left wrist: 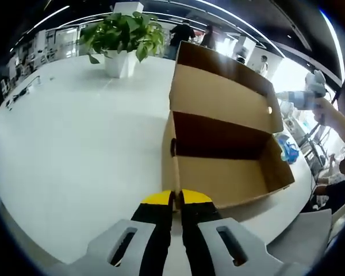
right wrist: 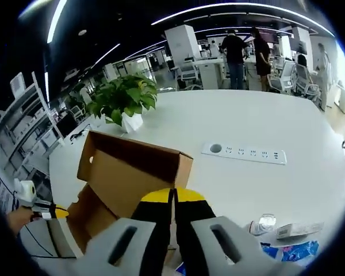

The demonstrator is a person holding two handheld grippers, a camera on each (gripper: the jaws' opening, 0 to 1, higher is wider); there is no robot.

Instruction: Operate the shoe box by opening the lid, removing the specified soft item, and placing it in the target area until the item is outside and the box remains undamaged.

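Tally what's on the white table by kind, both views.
Cardboard shoe box, lid open: 1
Potted plant: 1
Built-in socket strip: 1
Blue plastic packet: 1
Small clear round item, too blurred to name: 1
Flat white item beside it: 1
Total: 6

tabletop (right wrist: 264,190): big, white, round
on it: open shoe box (left wrist: 230,178), potted plant (left wrist: 123,40), socket strip (right wrist: 244,153), blue bag (right wrist: 293,253)

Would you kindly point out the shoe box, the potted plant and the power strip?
shoe box (left wrist: 218,178): left gripper view, inner floor.
potted plant (left wrist: 119,62): left gripper view, white pot.
power strip (right wrist: 247,153): right gripper view, socket row.
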